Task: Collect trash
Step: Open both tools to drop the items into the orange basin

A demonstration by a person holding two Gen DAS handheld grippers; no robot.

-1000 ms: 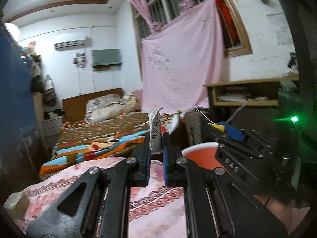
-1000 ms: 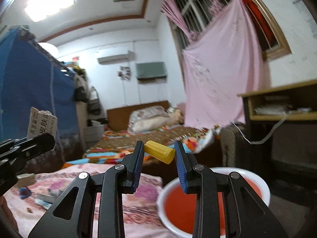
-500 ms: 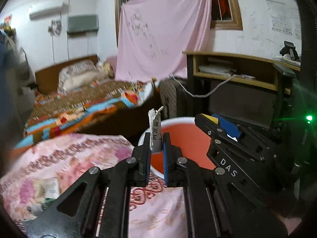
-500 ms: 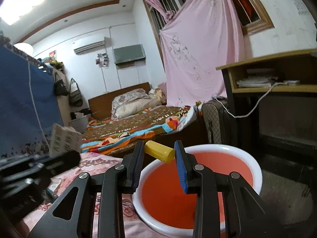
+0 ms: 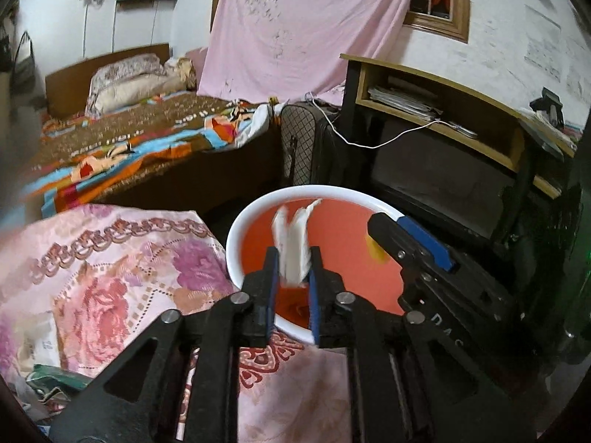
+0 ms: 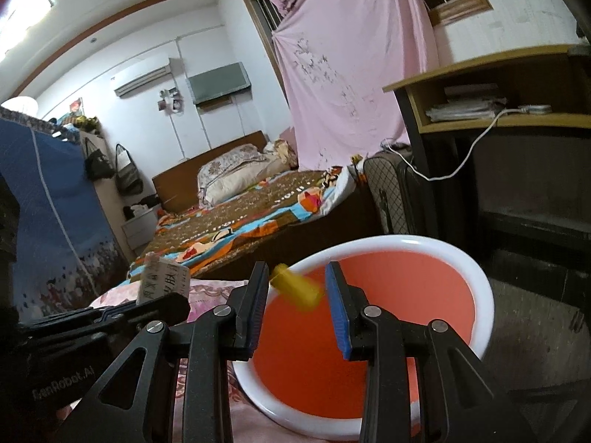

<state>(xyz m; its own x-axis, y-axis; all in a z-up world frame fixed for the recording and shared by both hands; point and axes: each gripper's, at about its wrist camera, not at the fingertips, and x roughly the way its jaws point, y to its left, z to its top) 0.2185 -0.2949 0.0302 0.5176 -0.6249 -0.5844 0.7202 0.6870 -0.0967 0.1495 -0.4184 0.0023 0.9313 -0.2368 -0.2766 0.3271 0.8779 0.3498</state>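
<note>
The left gripper point(image 5: 293, 253) pointed downward over the near left rim of a basin point(image 5: 236, 229), white outside and orange inside. Its jaws had just been opening and stood a narrow gap apart, with a white paper scrap point(image 5: 293, 236) upright between them, above the basin's inside. The right gripper point(image 6: 297, 272) sat just to the right, tilted slightly down over the same basin, jaws partly open with a yellow cap point(image 6: 297, 291) lying slantwise between them. Both pieces were smeared while the fingers were sharp, so they seemed loose rather than pinched.

The basin sat at the far right edge of a pink flowered cloth point(image 5: 110, 265), which had a few scraps lying at its near left corner. Beyond it stood a bed point(image 5: 147, 136) with a bright patterned blanket and pillows against a wooden headboard. A pink sheet point(image 5: 295, 29) hung over the window on the far wall. To the right was a wooden desk point(image 5: 443, 85) with papers on its shelf, and a dark quilted suitcase point(image 5: 306, 147) between bed and desk.
</note>
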